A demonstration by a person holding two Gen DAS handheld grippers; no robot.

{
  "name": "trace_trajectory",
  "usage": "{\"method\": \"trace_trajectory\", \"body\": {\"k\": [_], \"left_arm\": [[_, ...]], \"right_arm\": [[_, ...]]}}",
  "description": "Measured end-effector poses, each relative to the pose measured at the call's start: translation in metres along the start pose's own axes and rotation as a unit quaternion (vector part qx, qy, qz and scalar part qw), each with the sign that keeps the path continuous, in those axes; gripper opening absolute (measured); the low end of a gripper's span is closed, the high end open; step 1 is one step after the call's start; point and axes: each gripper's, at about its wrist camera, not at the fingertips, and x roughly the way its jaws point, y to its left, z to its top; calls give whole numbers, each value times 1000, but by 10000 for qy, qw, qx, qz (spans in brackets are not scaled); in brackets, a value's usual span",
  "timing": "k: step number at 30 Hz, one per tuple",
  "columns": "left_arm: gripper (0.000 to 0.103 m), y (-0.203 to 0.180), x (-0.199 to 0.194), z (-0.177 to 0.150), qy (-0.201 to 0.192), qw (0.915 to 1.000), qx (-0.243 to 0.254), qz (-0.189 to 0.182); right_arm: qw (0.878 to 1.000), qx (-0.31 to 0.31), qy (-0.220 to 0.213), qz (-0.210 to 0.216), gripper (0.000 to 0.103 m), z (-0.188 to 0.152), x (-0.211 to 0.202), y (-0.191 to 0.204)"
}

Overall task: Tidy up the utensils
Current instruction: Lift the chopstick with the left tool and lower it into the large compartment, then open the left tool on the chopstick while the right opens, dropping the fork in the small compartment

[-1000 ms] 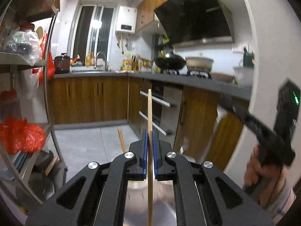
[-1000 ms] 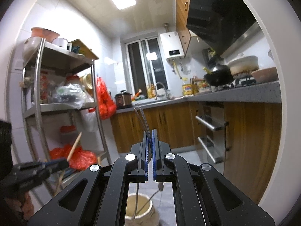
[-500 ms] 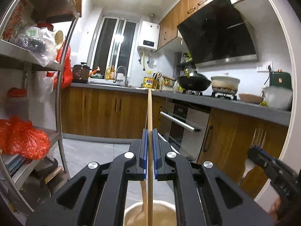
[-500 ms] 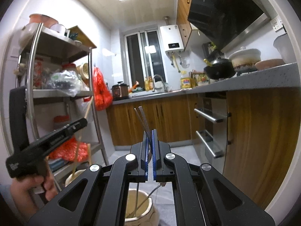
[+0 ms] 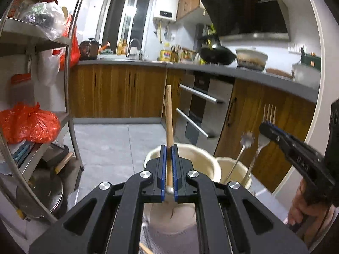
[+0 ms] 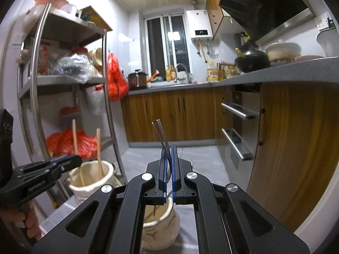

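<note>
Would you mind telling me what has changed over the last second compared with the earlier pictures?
Both grippers came down toward the two cream jars. The left gripper lowered its wooden-handled utensil into the larger jar; the right gripper brought its metal fork down into the smaller jar, which already holds another metal utensil. Nothing was released: both grippers stay shut on their utensils, and the jars have not moved.

Both grippers are black with blue pads: the left gripper clamps a pale tan wooden stick, the right gripper a silver metal fork. The two utensil jars are cream. Cabinet fronts show brown wood grain under a speckled grey countertop. Plastic bags glow orange-red on the steel rack. Floor tiles are grey.
</note>
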Motion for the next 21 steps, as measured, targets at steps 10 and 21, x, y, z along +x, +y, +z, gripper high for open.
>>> {"method": "trace_trajectory", "body": {"k": [10,21], "left_arm": [[5,5,6,-1,187,9998,-10,104],[6,-3,8,0,245,9993,173,237]], "right_arm": [[9996,114,195,-143,4,-4,4,-5],[9987,151,420,-255,4,-9,11,-8]]}}
